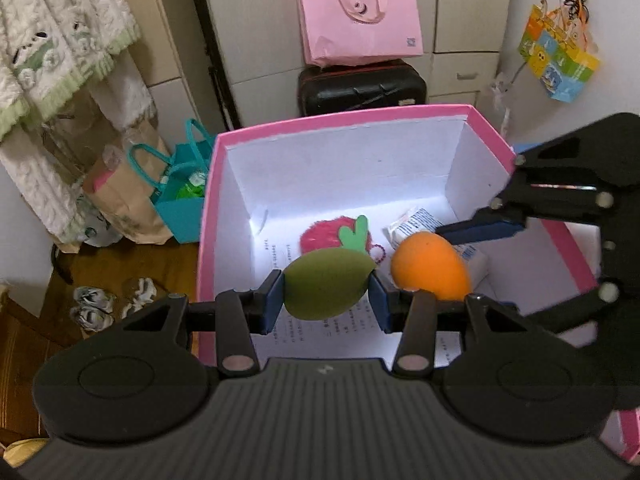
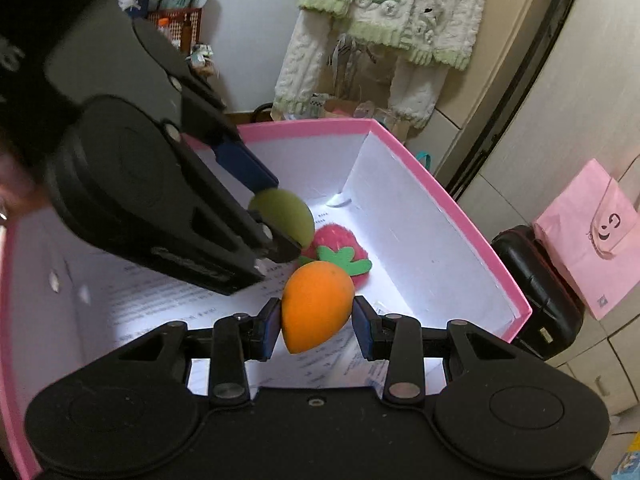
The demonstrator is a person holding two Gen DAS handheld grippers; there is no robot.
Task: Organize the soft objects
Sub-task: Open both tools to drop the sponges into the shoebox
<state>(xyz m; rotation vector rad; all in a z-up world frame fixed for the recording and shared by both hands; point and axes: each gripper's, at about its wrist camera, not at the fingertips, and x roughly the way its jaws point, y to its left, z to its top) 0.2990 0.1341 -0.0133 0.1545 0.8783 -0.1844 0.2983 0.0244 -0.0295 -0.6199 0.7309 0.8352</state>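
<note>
Pink box [image 1: 404, 114] already contains the strawberry plush [image 1: 320, 236] and what looks like a tissue pack [image 1: 416, 220]. Your left gripper [image 1: 326, 298] clamps the green sponge [image 1: 328, 284], your right gripper [image 2: 316, 322] the orange sponge [image 2: 316, 304], both over the interior, ready to drop.

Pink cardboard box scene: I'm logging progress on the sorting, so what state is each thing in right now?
Left gripper: shut on the green egg-shaped sponge, above the box.
Right gripper: shut on the orange egg-shaped sponge, above the box.
Pink cardboard box: open, no lid on.
Pink plush strawberry: lying on the box floor.
White tissue packet: lying on the box floor, partly hidden.
</note>
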